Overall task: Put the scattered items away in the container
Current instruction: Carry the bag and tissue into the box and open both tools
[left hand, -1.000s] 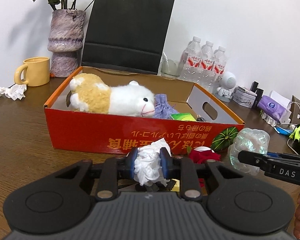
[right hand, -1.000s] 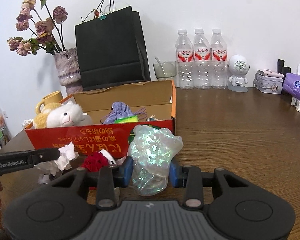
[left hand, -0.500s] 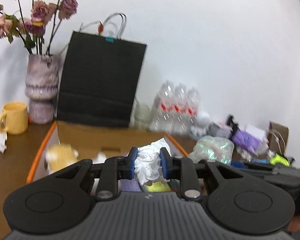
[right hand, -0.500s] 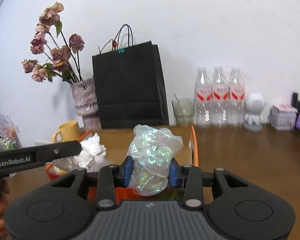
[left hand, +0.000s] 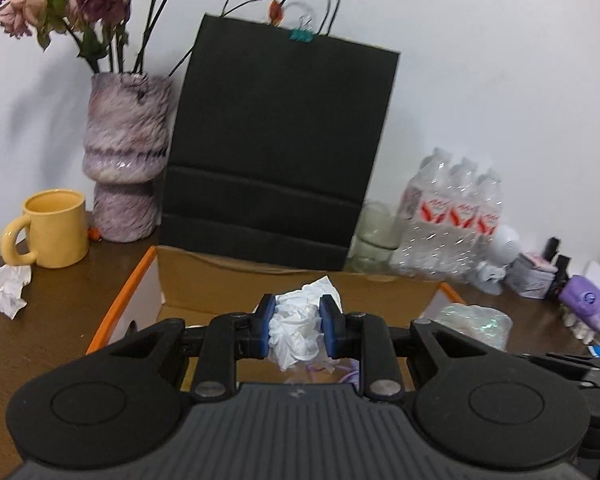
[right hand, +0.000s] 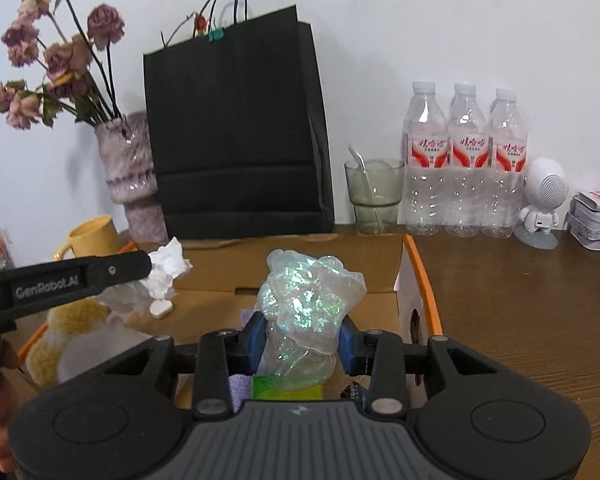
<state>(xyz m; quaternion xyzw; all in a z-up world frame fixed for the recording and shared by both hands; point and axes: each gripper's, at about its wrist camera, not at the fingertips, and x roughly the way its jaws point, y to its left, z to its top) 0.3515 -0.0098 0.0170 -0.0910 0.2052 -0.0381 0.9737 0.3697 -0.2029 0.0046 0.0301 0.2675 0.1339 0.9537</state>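
The brown wooden table [right hand: 520, 312] is carrying the orange-rimmed cardboard box [right hand: 416, 268], a black paper bag [right hand: 236, 128], a vase [left hand: 126, 168], a yellow mug [left hand: 56, 228], three water bottles [right hand: 466, 160] and a crumpled tissue [left hand: 6, 286].

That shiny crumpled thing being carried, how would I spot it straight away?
Find the tall black paper bag against the wall; the open cardboard box lies before it. Over the box, the right hand-held gripper pinches a crumpled iridescent plastic wrapper: see-through and green-glinting, unlike the matte white tissue wad beside it.

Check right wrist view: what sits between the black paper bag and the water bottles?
A glass with a spoon in it stands on the table between the black paper bag and the water bottles, shown in the right wrist view.
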